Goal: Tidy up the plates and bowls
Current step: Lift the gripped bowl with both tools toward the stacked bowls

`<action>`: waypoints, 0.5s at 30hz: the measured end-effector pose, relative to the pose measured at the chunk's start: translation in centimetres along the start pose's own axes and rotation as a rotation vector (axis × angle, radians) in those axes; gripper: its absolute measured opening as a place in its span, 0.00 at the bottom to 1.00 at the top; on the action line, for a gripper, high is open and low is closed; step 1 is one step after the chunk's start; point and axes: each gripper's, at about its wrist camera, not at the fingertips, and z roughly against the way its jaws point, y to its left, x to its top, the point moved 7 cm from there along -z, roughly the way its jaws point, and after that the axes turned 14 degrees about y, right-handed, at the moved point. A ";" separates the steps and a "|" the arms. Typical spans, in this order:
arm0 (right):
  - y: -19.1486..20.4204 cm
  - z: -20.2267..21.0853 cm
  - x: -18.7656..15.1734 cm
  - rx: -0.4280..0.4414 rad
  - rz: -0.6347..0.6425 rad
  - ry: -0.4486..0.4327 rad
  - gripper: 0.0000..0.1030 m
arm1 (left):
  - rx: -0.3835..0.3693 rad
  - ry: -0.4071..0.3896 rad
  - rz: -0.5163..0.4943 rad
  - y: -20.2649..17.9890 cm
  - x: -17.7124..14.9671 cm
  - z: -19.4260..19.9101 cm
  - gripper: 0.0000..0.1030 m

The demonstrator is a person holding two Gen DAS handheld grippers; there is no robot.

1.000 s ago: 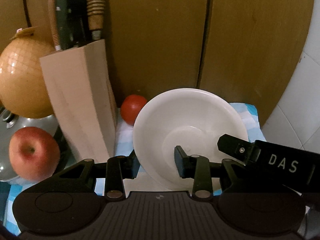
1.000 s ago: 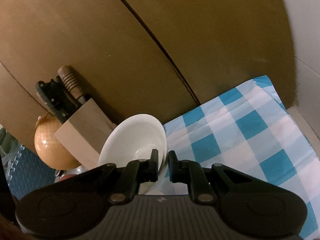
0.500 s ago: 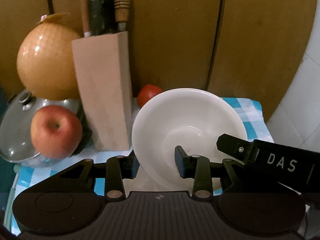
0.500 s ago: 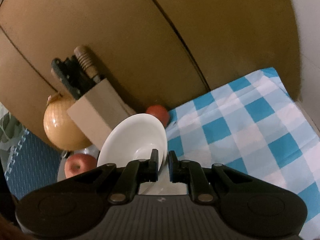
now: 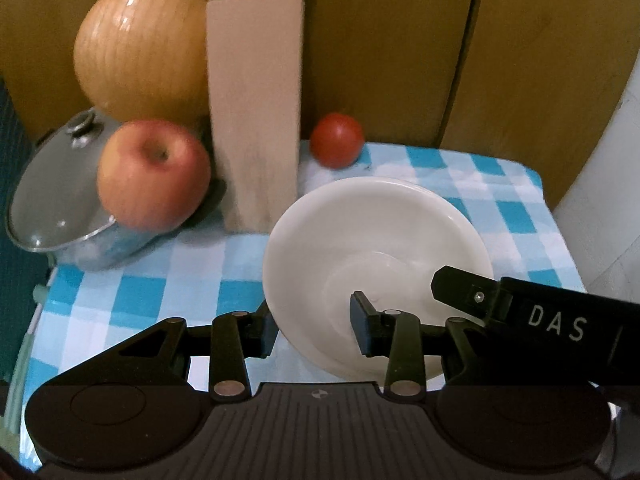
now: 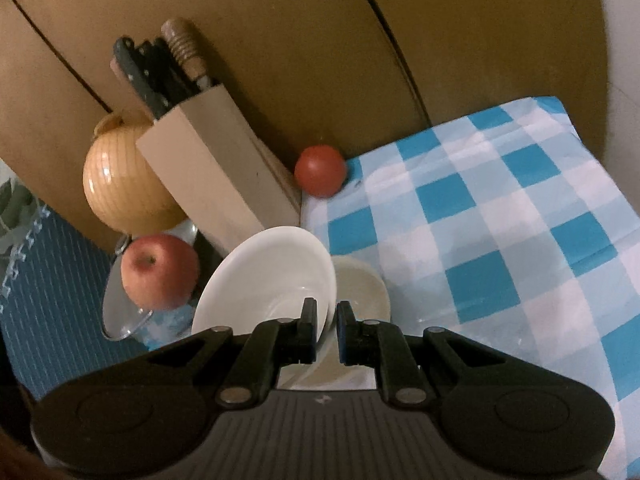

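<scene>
White plate [image 5: 372, 240] lower centre, gripped at opposite rims by both grippers [image 5: 314, 330] [image 6: 327, 330]; knife block [image 5: 256, 120], tomato [image 5: 337, 140] behind.

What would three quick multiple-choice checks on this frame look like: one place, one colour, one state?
1. Where is the small red tomato?
A. On the pot lid
B. On the checked cloth beside the wooden knife block
C. In the plate

2. What colours are the checked tablecloth?
A. Blue and white
B. Red and white
C. Green

3. What is the right gripper doing?
A. Open, empty
B. Holding the apple
C. Shut on the white round plate's rim

Key: B, it sits right of the block; A, blue squares show; C, the rim passes between the fingers.
</scene>
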 end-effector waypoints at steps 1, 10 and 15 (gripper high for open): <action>0.0 -0.2 -0.1 -0.004 0.002 0.002 0.12 | -0.001 0.006 0.002 0.3 -0.4 0.1 0.44; -0.4 -0.9 -0.2 -0.044 0.035 -0.008 0.17 | 0.007 0.034 0.005 0.6 -0.8 -1.3 0.48; -1.5 -1.3 0.1 -0.067 0.019 -0.006 0.20 | 0.013 0.046 0.023 1.3 -0.9 -1.7 0.47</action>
